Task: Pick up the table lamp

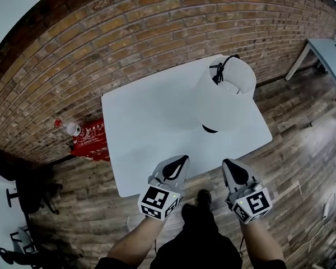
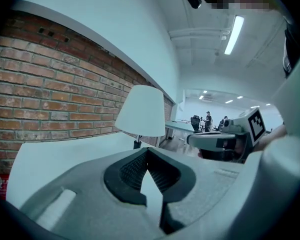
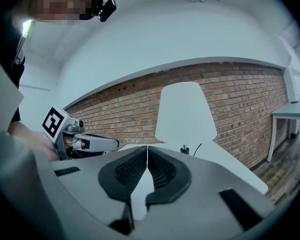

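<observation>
both forearms are extending forward side by side, hands low at the near edge of the table point(image 1: 145, 128). the left gripper point(image 1: 178, 160) and right gripper point(image 1: 228, 163) are pointing slightly downward, each with its jaws pressed together on nothing. the lamp point(image 1: 221, 97) is standing upright on the table's far right part, apart from both grippers.

Lamp point(image 1: 223, 97) stands at the desk's point(image 1: 148, 130) far right, wall point(image 1: 129, 32) behind; left tool point(image 1: 176, 162) and right tool point(image 1: 233, 166) at its near edge.
</observation>
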Demonstrator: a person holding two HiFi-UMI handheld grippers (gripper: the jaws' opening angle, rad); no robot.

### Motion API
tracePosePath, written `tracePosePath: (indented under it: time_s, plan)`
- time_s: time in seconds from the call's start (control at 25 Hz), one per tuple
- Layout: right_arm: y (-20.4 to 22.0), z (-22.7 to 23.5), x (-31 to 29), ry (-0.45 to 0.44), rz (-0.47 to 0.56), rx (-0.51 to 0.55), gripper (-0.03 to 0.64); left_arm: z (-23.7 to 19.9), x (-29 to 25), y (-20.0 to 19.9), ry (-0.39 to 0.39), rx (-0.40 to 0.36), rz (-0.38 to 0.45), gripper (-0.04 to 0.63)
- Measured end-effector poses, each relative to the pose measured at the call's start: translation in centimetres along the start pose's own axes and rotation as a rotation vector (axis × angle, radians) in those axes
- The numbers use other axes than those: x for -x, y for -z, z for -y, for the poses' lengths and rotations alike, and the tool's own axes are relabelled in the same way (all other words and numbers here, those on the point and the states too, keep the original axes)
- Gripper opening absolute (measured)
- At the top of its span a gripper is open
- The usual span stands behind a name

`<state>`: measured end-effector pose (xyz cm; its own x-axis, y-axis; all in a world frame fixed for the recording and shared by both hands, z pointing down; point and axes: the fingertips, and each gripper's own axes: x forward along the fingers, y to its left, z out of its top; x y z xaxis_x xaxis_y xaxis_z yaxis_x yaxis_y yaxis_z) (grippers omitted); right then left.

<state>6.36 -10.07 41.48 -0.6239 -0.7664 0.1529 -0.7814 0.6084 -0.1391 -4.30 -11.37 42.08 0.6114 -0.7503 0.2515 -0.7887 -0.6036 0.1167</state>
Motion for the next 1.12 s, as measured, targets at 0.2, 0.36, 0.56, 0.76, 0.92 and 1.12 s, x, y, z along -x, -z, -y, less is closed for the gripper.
tracePosePath:
  time_s: [0.2,0.36,0.56,0.76,0.92,1.12]
  plan:
    - [2.1,2.7,-2.5,0.001,0.013,0.009,0.012,-1.8,-2.8,1.0,-0.026,-0.020,0.009,0.003]
    - [4.0,5.5,-4.8,0.028,0.031,0.017,0.012,-2.9,-5.6,2.4,-0.028,-0.013,0.005,0.003]
    - [6.5,8.2,-7.5,0.049,0.027,0.011,0.012,-3.6,-8.8,3.7,-0.028,-0.039,-0.005,0.003]
    - [7.4,9.9,-10.1,0.096,0.080,0.009,0.014,-4.4,-11.4,5.0,-0.040,-0.046,0.000,0.003]
    - [7.6,11.1,-11.7,0.117,0.105,0.023,0.036,-4.9,-12.8,5.7,-0.052,-0.022,0.007,0.003]
    - [8.0,12.1,-13.1,0.127,0.111,0.044,0.106,-5.8,-13.7,6.3,-0.076,-0.012,0.011,0.003]
